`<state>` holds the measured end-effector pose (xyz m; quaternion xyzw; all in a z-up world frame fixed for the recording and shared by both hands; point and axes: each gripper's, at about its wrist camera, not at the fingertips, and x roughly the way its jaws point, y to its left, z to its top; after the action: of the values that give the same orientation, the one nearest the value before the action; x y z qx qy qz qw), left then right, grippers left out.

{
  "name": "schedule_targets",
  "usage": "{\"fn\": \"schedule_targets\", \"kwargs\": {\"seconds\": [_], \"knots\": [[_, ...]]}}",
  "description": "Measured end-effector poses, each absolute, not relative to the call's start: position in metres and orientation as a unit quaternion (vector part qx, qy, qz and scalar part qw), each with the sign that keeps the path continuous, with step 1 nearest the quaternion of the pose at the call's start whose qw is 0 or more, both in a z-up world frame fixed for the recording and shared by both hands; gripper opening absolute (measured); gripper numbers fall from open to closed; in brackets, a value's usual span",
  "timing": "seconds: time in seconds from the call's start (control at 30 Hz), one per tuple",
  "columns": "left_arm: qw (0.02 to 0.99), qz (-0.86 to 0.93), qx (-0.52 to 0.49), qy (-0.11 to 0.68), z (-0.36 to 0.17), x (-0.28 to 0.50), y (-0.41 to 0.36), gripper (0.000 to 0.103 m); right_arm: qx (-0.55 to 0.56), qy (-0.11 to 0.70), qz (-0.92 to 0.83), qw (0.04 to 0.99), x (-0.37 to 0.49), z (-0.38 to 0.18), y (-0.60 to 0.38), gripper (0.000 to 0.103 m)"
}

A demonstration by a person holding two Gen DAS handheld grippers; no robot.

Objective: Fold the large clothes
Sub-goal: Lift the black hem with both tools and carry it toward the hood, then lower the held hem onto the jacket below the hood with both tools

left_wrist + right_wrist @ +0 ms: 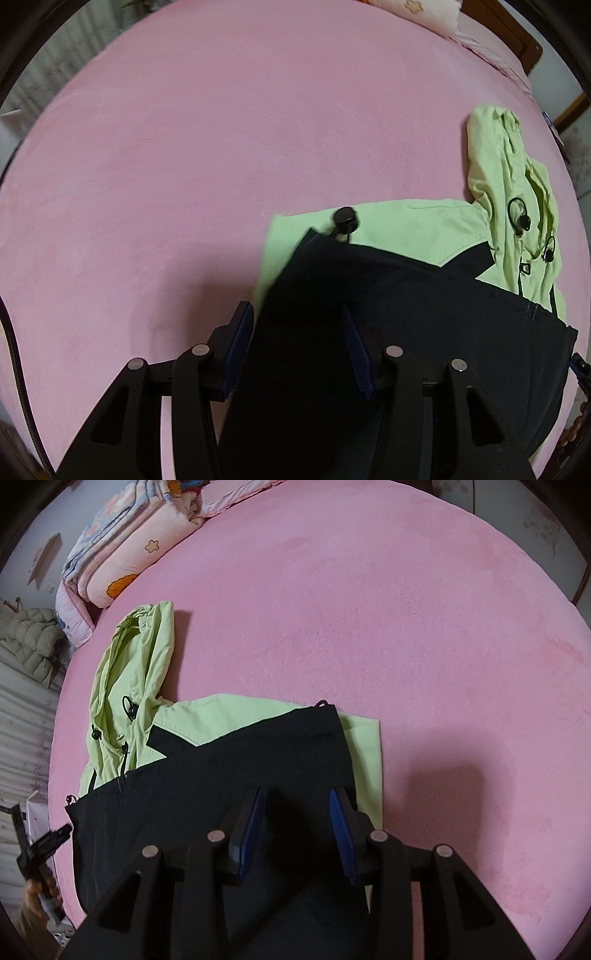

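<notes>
On the left side of the pink bed cover [184,147] there is only bare plush, and a dark cable [18,369] runs along the very edge of the left wrist view. The left gripper [299,343] points steeply down at the near end of the jacket [406,295], its jaws about half open; the black fabric lies between the blue pads [242,350], but I cannot tell if they press on it. A black cord stopper [346,218] sits at the corner where the black part meets the lime green part. The jacket lies flat on the cover, near the front edge of the bed, with its green hood [136,672] turned toward the pillows. The right gripper [299,830] also hangs over the black fabric, jaws about half open, and the cloth passes under them without a clear grip. Behind the hood a folded flowered quilt [140,554] is piled at the head of the bed, well apart from the jacket. In the right wrist view a hand [37,893] holds the other tool at the far left edge
</notes>
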<state>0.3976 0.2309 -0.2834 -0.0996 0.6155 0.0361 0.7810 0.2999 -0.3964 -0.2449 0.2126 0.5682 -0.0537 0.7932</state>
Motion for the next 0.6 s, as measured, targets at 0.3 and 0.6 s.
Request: {"fn": "schedule_targets", "kwargs": {"seconds": [0.3, 0.6], "knots": [[0.789, 0.011, -0.04, 0.613, -0.29, 0.413, 0.214, 0.009, 0.178, 0.558, -0.089, 0.806, 0.33, -0.262, -0.405, 0.037], [0.826, 0.025, 0.017, 0.563, -0.252, 0.403, 0.202, 0.006, 0.192, 0.56, -0.083, 0.802, 0.339, -0.277, -0.409, 0.034]]}}
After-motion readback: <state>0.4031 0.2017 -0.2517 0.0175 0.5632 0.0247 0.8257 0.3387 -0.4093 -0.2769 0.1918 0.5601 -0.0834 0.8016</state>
